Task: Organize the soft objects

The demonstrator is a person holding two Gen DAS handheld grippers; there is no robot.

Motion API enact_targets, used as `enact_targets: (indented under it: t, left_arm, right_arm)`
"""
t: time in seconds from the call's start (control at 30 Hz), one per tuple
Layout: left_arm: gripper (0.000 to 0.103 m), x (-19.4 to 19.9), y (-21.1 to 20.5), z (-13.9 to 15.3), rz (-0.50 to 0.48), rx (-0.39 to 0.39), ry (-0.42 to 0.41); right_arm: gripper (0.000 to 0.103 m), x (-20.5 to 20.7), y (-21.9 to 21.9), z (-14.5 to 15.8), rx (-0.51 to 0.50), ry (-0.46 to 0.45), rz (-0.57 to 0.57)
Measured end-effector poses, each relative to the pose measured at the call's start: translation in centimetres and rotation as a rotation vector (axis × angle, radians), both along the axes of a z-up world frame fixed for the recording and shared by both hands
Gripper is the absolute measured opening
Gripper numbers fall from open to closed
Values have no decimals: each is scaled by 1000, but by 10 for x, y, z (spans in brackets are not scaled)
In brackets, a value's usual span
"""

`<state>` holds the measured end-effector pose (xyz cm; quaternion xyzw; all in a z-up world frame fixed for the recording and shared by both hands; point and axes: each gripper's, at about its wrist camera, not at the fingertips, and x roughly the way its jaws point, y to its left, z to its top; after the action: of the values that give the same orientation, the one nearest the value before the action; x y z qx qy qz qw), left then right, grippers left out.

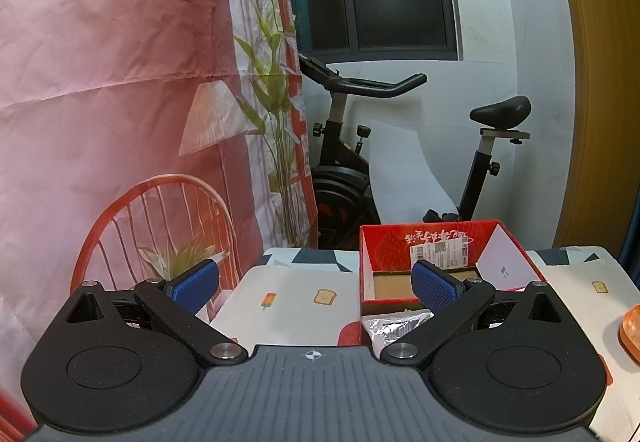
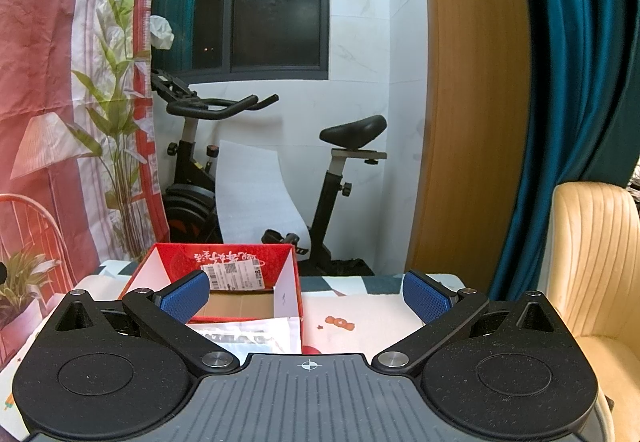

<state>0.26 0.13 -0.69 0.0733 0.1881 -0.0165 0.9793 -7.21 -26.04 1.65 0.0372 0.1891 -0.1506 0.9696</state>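
Box on table, packet before it, bike behind

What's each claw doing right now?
Left claw: open, holding nothing.
Right claw: open, holding nothing.

My table, covered in a pale cloth printed with toast and popsicles, carries an open red box and a crinkled silvery packet just before it.

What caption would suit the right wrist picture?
Open right gripper hovers over a patterned table, facing an open red box, exercise bike behind.
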Motion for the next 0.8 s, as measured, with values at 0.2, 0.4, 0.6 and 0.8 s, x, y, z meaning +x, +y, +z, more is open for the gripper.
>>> enact_targets:
  t: [0.2, 0.4, 0.6, 0.8]
  left_arm:
    - [103, 0, 0, 0, 1, 0, 1]
    - [103, 0, 0, 0, 1, 0, 0]
    - [103, 0, -1, 0, 1, 1, 1]
    - [103, 0, 0, -2, 4, -4, 13]
  right_arm:
    - [103, 0, 0, 0, 0, 0, 1]
    - [103, 0, 0, 0, -1, 0, 0]
    - [103, 0, 1, 0, 0, 1, 0]
    - [103, -1, 0, 1, 6, -10, 5]
